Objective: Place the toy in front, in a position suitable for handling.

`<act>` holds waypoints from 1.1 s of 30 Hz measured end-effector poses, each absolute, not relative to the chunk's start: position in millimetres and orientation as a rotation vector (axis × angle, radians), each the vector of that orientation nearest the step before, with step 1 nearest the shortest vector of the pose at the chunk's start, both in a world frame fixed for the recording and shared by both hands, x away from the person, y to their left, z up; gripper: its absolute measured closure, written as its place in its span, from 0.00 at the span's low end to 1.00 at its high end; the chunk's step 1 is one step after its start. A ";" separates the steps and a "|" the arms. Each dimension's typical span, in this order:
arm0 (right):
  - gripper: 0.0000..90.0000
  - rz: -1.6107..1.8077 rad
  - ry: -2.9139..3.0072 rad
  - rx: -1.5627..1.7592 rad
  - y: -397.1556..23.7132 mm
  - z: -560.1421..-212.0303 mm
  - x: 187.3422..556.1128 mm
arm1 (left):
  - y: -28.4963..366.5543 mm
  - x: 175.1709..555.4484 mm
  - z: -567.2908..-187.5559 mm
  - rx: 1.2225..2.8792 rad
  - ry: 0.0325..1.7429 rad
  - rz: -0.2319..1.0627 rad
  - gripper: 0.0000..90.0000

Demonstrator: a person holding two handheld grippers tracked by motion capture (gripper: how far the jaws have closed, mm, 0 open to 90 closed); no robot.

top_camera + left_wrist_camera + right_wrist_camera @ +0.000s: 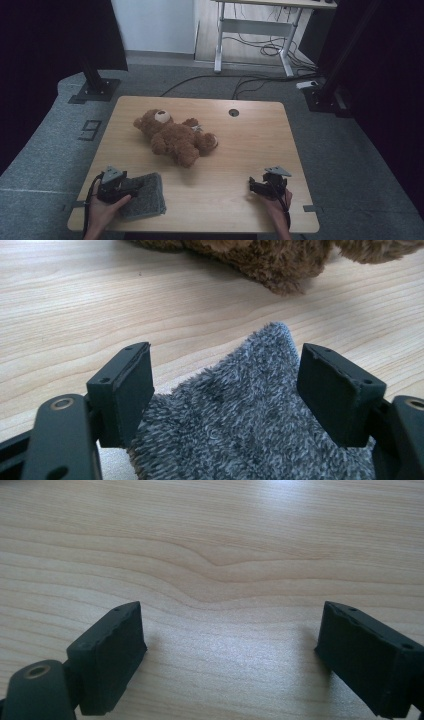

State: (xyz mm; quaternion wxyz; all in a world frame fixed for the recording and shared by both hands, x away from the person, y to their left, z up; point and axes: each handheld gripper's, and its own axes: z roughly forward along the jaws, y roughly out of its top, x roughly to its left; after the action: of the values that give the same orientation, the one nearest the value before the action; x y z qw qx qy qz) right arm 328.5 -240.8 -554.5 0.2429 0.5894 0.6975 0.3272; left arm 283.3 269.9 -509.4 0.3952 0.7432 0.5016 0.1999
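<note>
Grey cloth [250,425]: fluffy, flat on bench [240,150], beneath left gripper [225,390].
Left gripper: jaws apart.
Right gripper [230,650]: jaws apart, over bare bench.

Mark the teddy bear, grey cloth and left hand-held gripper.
teddy bear [175,139], high view, belly.
grey cloth [250,415], left gripper view, fuzzy middle.
left hand-held gripper [225,395], left gripper view, midway between its open jaws.

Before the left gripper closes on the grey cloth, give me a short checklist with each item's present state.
1. Left gripper jaws open: ok.
2. Grey cloth lies between those jaws: ok.
3. Pads already pressing the cloth: cannot tell.
4. Right gripper open and holding nothing, over bare table: ok.
5. Teddy bear lies apart from the cloth: ok.
</note>
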 end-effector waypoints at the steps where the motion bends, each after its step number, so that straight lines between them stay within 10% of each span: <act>1: 0.13 0.900 1.903 1.615 -240.7 -554.4 328.4 | 270.5 283.5 -508.9 1.883 1.273 0.505 0.26; 33: 0.19 1.095 1.937 1.445 -209.4 -528.8 314.2 | 266.9 284.5 -514.3 1.894 1.281 0.489 0.26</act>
State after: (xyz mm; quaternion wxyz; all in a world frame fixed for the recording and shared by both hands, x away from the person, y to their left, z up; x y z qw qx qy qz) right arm 314.2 -209.4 -528.8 0.2417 0.5285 0.7085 0.4004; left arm 284.5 266.9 -514.3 0.3910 0.7456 0.5041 0.1925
